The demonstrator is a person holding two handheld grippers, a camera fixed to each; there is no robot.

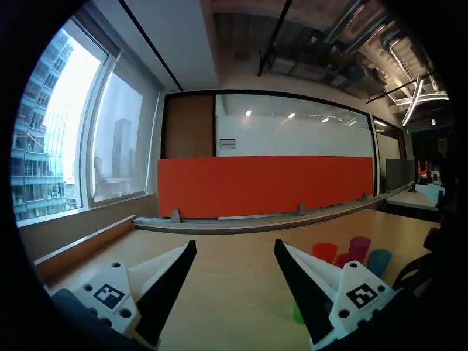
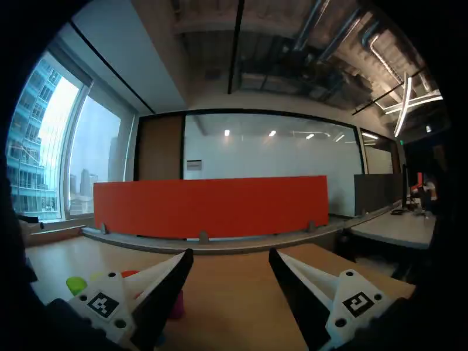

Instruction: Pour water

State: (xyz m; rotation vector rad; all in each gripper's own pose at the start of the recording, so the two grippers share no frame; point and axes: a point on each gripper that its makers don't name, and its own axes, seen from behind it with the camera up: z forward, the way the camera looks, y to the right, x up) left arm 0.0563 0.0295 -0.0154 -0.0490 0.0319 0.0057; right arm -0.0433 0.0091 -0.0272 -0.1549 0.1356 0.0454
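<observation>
- The left gripper (image 1: 234, 242) is open: its two white fingers with black inner sides stand well apart over the wooden table (image 1: 234, 304), and nothing is between them
- The right gripper (image 2: 230, 251) is open in the same way, with only bare table between its fingers
- In the left gripper view the cups stand ahead and to the right of the left gripper, beyond its right finger: an orange cup (image 1: 323, 251), a purple cup (image 1: 359, 245) and a teal cup (image 1: 379, 262), close together
- That finger hides their lower parts, and a red cup (image 1: 345, 257) among them shows only a little
- A small green piece (image 1: 298, 316) shows beside the inner edge of the same finger; I cannot tell what it is
- In the right gripper view cups are to the left of the right gripper, mostly behind its left finger: a green cup (image 2: 76, 285) at the outer side, a red rim (image 2: 130, 273) above the finger, and a pink strip (image 2: 176, 304) at its inner edge
- I cannot tell whether any cup holds water
- Each finger carries a square black-and-white marker (image 1: 108, 295); it is a pattern, not letters
- A small sign (image 1: 227, 143) hangs on the glass wall above the orange partition (image 1: 263, 184), far ahead; its writing is too small to read
- At the right edge of the left gripper view a dark shape (image 1: 433, 263) is cut off and too dark to make out
</observation>
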